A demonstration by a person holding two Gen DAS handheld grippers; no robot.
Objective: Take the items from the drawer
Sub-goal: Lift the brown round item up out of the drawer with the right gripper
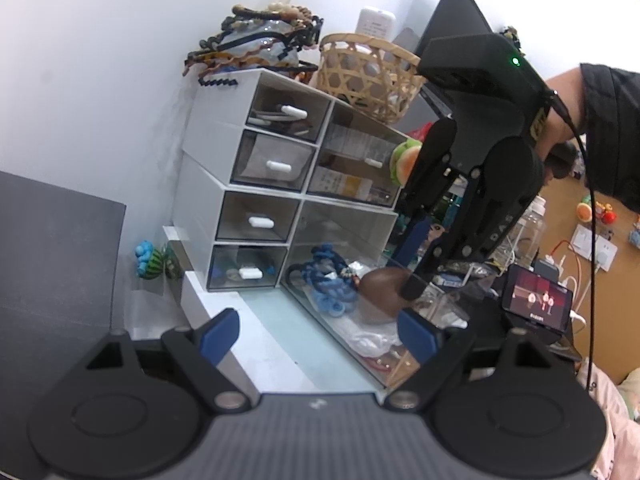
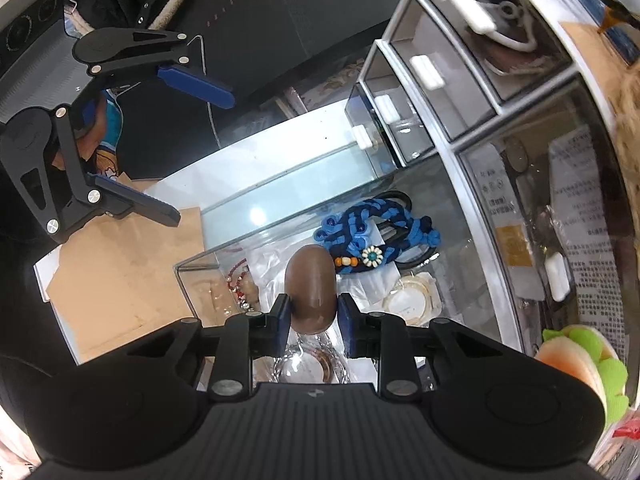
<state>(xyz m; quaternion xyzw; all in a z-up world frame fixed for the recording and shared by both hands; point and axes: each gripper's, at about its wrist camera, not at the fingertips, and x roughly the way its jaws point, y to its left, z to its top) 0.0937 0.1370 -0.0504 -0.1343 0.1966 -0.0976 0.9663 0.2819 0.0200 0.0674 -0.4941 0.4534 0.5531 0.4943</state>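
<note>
A clear drawer point(image 2: 188, 280) stands pulled out from the bottom of a white organiser point(image 1: 208, 168). In it lie a brown egg-shaped object point(image 2: 312, 292), a blue braided hair tie point(image 2: 380, 232) with a flower bead, bracelets and plastic bags. My right gripper point(image 2: 314, 318) reaches into the drawer, its blue pads pressed on both sides of the brown object. In the left wrist view the right gripper point(image 1: 412, 272) comes down from the upper right onto that brown object point(image 1: 380, 292). My left gripper point(image 1: 318, 336) is open and holds nothing, in front of the organiser and left of the drawer.
A woven basket point(image 1: 368, 76) and a pile of hairbands point(image 1: 256, 44) sit on the organiser. A burger toy point(image 1: 404, 160) is beside it. A phone with a lit screen point(image 1: 536, 300) stands at the right. Brown paper point(image 2: 120, 272) lies left of the drawer.
</note>
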